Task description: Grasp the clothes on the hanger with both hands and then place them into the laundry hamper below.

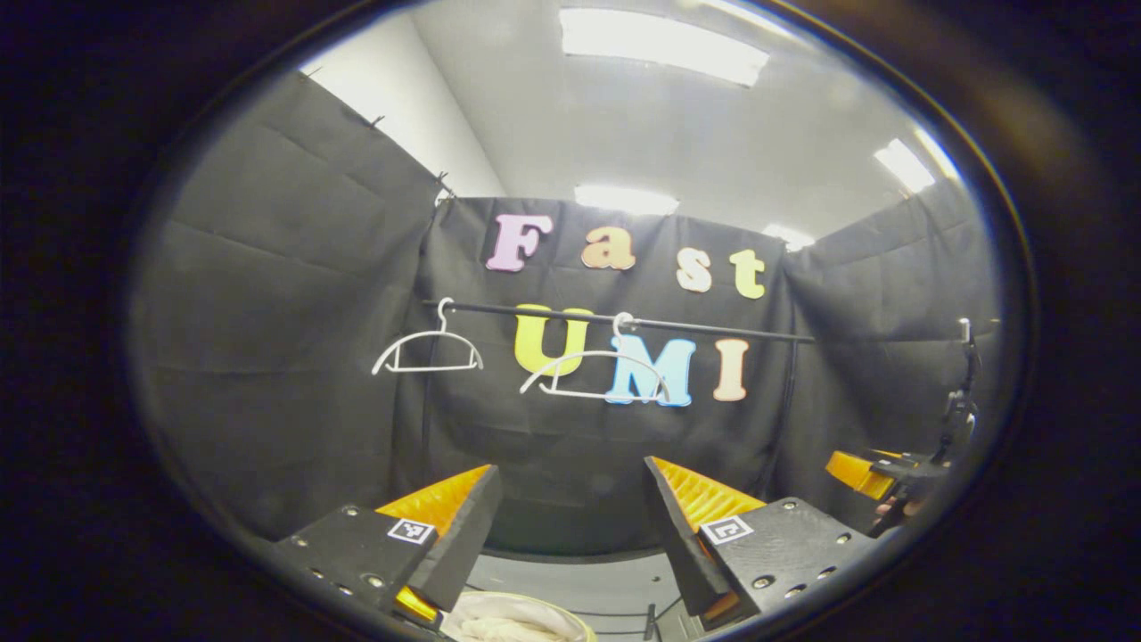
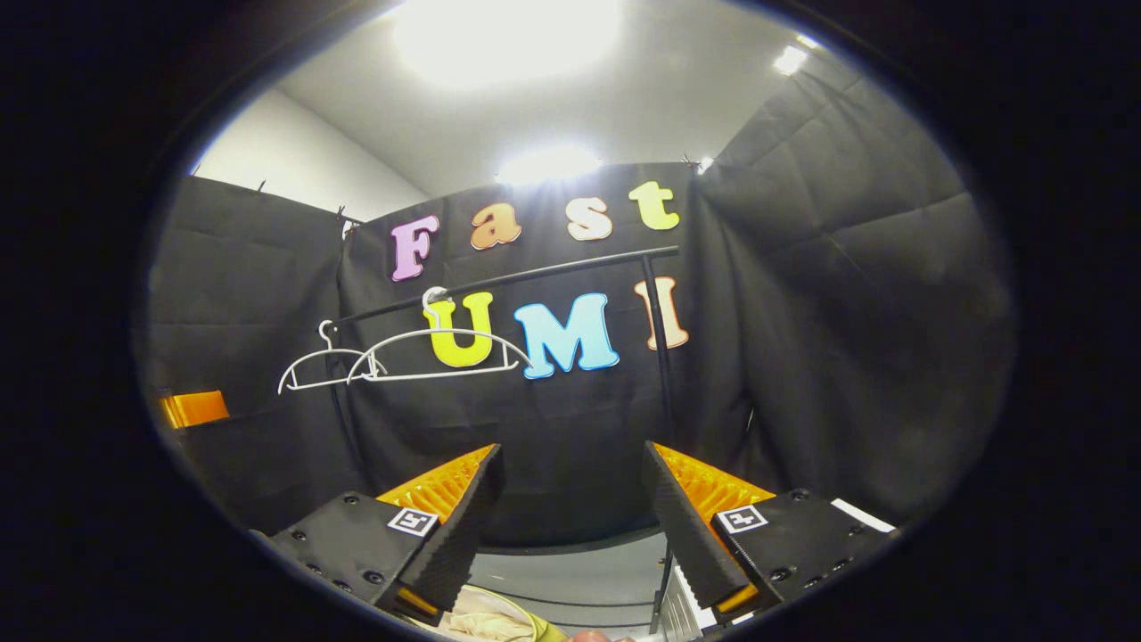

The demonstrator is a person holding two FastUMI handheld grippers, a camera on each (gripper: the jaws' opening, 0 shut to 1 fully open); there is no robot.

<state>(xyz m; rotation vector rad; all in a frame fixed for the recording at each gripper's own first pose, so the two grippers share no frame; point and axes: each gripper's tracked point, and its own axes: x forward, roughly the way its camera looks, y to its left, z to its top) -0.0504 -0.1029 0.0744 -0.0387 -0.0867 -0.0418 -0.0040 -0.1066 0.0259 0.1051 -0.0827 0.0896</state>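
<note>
Now left gripper (image 1: 570,526), right gripper (image 2: 570,517) level, jaws apart, empty, above clothes (image 1: 513,620); hangers (image 1: 595,370) bare.

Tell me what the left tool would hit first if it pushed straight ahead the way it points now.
Probably the black cloth wall. The left tool is open with nothing between its fingers, and the hangers and rail sit above its line. Depth is hard to judge here.
</note>
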